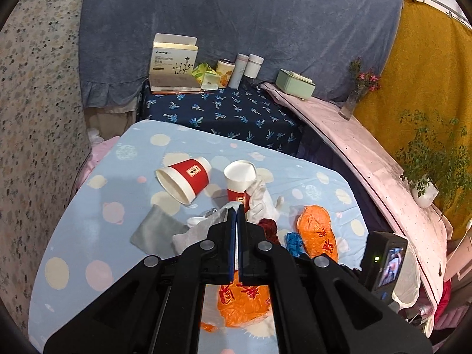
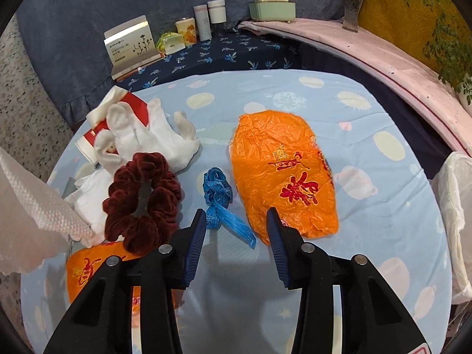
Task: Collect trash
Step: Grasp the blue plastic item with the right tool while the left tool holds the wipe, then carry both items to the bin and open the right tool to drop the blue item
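My left gripper (image 1: 236, 211) is shut on a white paper tissue (image 1: 203, 227), which hangs at the left edge of the right wrist view (image 2: 38, 206). Two red-and-white paper cups lie on the table, one on its side (image 1: 184, 178), one crushed (image 1: 239, 178). My right gripper (image 2: 236, 218) is open and empty, its fingertips beside a blue tape measure (image 2: 219, 197) and the near end of an orange plastic bag (image 2: 283, 174). A second orange bag (image 2: 88, 268) lies lower left. White gloves (image 2: 147, 135) and a dark red scrunchie (image 2: 143, 200) lie between.
The table wears a light blue dotted cloth (image 2: 383, 221). A grey cloth piece (image 1: 156, 230) lies left. A white bin liner (image 2: 457, 206) hangs at the table's right. Behind stand a dark blue table with boxes and jars (image 1: 218, 70), a pink ledge (image 1: 368, 153) and plants.
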A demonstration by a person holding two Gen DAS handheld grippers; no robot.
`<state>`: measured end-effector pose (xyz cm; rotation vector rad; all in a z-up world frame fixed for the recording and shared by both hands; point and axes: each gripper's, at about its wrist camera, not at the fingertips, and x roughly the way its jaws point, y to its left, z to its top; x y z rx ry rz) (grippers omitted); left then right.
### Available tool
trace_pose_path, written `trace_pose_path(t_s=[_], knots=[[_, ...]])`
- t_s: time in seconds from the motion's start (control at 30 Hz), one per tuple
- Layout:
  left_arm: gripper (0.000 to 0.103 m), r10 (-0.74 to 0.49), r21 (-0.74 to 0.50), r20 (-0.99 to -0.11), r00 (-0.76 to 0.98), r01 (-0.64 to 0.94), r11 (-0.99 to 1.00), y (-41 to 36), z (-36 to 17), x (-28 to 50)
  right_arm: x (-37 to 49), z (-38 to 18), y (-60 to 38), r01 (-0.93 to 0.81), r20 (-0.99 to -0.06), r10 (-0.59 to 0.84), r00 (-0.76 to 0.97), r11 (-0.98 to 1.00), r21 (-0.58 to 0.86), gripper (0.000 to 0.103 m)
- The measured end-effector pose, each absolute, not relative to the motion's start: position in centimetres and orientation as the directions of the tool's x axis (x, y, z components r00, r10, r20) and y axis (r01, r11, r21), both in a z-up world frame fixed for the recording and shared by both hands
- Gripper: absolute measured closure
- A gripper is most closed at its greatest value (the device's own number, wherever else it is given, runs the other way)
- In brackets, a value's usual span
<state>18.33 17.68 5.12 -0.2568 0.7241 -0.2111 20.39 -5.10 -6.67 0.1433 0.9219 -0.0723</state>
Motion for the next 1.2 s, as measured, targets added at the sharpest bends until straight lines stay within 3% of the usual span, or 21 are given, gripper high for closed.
trace_pose_path(t_s=[0.13, 0.2, 0.3, 0.67, 1.2], knots=[[0.103, -0.286, -0.299, -0.631, 0.721, 0.114, 0.947, 16.9, 4.7, 19.1, 21.5, -7.6, -4.6, 0.105, -0.806, 0.01, 0.591, 0.99, 0.09, 0.068], [0.103, -0.289, -0.298, -0.635, 0.717, 0.119, 0.947, 16.6, 4.5, 19.3, 21.7, -8.0, -4.4, 0.093, -0.814, 0.028, 0.58, 0.991, 0.1, 0.084], [0.103, -0.291, -0.295, -0.636, 0.714, 0.123, 0.947, 16.3, 4.6, 19.3, 21.7, -8.1, -4.3, 0.084, -0.814, 0.048, 0.579, 0.989, 0.118, 0.093], [0.103, -0.311, -0.287, -0.611, 0.728, 0.162, 0.944, 14.3, 7.0, 17.1, 16.6, -4.3, -5.9, 0.096, -0.771, 0.07, 0.633, 0.981, 0.168, 0.094], [0.103, -0.402, -0.259, -0.599, 0.693, 0.308, 0.916, 4.7, 8.9, 11.7, 6.6, 0.0, -13.4, 0.195, -0.709, -0.001, 0.705, 0.962, 0.192, 0.094]])
